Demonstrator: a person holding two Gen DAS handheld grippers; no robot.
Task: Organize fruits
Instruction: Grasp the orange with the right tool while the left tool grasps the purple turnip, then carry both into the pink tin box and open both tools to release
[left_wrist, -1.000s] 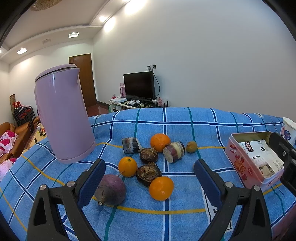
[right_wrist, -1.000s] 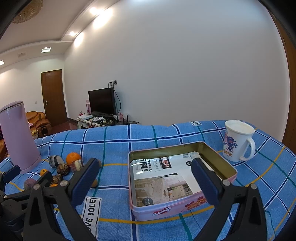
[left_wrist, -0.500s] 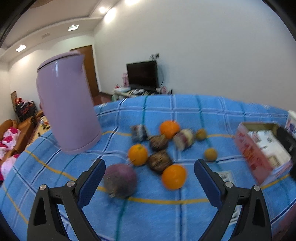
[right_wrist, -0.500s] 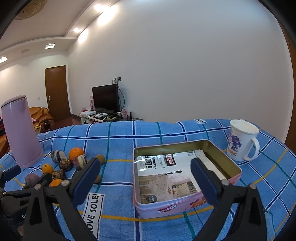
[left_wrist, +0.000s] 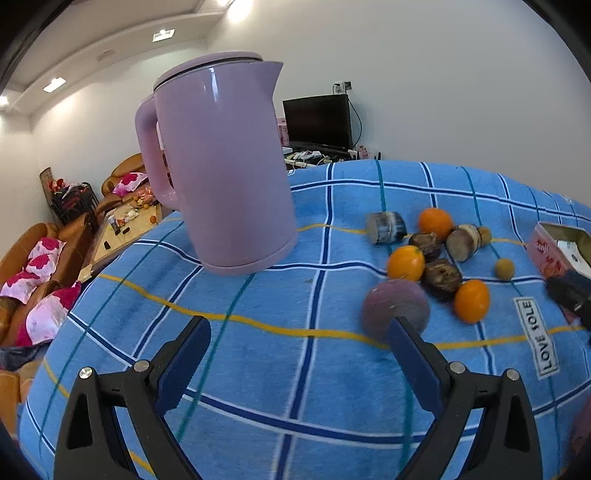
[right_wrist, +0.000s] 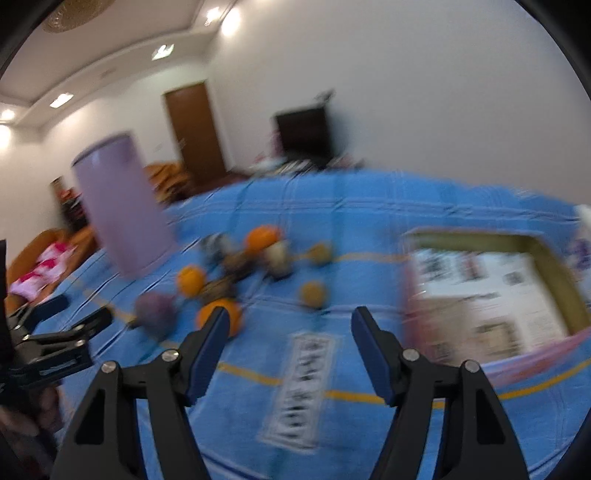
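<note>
1. Right gripper (right_wrist: 288, 321): jaws part open and empty, with bare blue cloth and a printed label (right_wrist: 301, 384) between them. They have just been closing from a wider setting. This view is heavily blurred.
2. Left gripper (left_wrist: 299, 332): jaws spread wide and empty, over bare cloth in front of the kettle. The tip of its right finger (left_wrist: 413, 354) overlaps the near edge of a round purple fruit (left_wrist: 395, 306); contact cannot be confirmed.
3. Fruit group: lies on the blue checked tablecloth (left_wrist: 258, 369), to the right of the left gripper.
   - Three oranges: one at the rear (left_wrist: 436, 223), one in the middle (left_wrist: 405, 263), one nearest the camera (left_wrist: 472, 301).
   - Two dark brown, rough-skinned pieces (left_wrist: 441, 277) sit between the oranges, touching them.
   - A cut grey-blue chunk (left_wrist: 386, 227) sits at the rear left of the group.
   - A cut brown-and-white piece (left_wrist: 461, 242) sits at the rear right of the group.
   - A small tan round fruit (left_wrist: 504, 268) lies apart, toward the tin.
4. Pink tin (right_wrist: 495, 295): open, lined with printed paper, standing to the right of the fruit. No fruit shows inside it.
5. Lilac electric kettle (left_wrist: 221, 166): upright, lid on, to the left of the fruit and apart from it.
6. Left gripper as seen from the right wrist (right_wrist: 70, 317): at the left edge, near the purple fruit.
</note>
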